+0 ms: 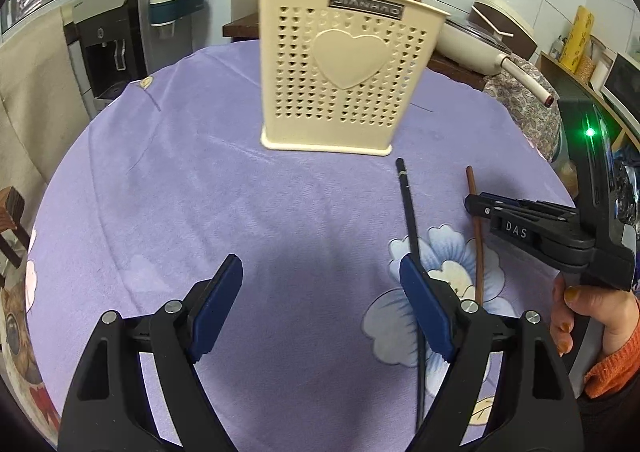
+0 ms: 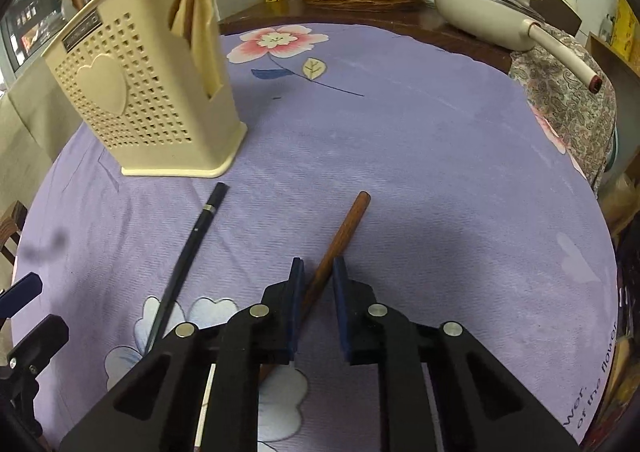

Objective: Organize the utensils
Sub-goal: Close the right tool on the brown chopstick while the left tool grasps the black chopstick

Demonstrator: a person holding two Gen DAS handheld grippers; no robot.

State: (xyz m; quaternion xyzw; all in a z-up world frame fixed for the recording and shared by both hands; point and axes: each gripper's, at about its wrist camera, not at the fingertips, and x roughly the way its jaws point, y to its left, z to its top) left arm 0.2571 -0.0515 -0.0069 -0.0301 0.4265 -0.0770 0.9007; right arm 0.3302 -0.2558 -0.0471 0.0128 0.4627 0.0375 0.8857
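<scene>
A round table covered by a purple flowered cloth (image 2: 400, 140) is seen, on which a cream perforated utensil holder (image 1: 340, 76), a black chopstick (image 2: 188, 248) and a brown chopstick (image 2: 344, 228) are laid.

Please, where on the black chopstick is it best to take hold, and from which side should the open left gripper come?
Probably mid-shaft, from above. The black chopstick lies flat on the cloth, thin and long, so the left gripper should come down with one of its fingers on each side, across its length. Its middle is bare; the near end runs under the gripper.
</scene>
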